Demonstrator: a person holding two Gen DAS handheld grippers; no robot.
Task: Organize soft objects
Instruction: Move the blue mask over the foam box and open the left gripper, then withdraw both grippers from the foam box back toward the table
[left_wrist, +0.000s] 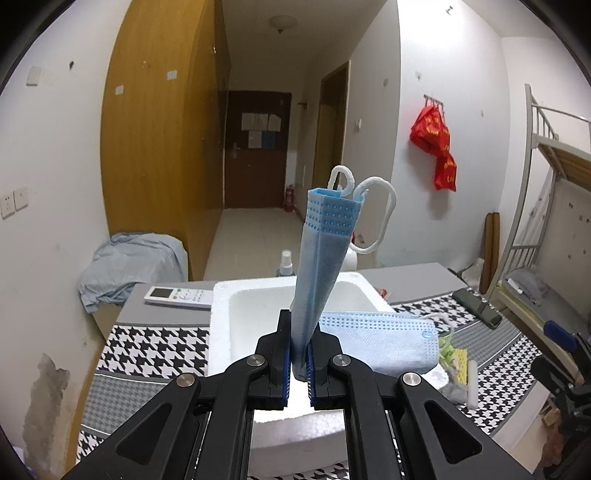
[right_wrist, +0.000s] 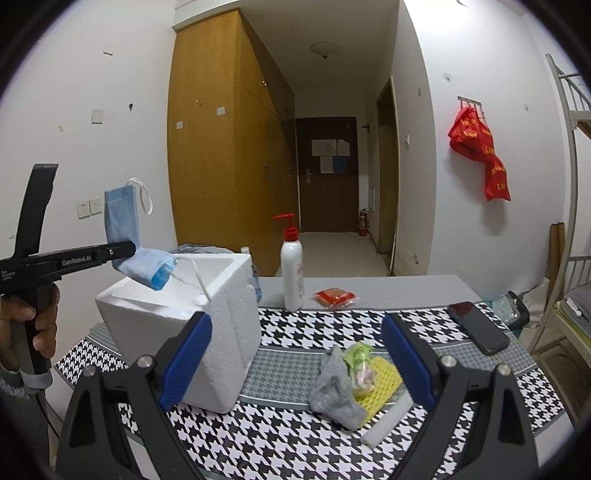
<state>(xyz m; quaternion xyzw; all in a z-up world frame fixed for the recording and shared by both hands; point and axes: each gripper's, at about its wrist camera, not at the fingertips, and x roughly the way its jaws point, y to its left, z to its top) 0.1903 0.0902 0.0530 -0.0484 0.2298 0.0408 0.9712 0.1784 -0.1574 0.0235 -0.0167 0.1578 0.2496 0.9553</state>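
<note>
Two grippers seen. Left gripper (left_wrist: 299, 363) jaws clamped tight on blue mask (left_wrist: 321, 251), held over open foam box (left_wrist: 221, 332); mask folded at pinch, one half raised upright, other half draped toward box's right rim. Right gripper (right_wrist: 297, 360) jaws spread wide, nothing between. Near right of box on worktop (right_wrist: 280, 443): grey sock (right_wrist: 334, 391), green packet (right_wrist: 358, 360), yellow sponge (right_wrist: 384, 387). Pump bottle (right_wrist: 291, 273) stood far side; phone (right_wrist: 478, 326) at right.
</note>
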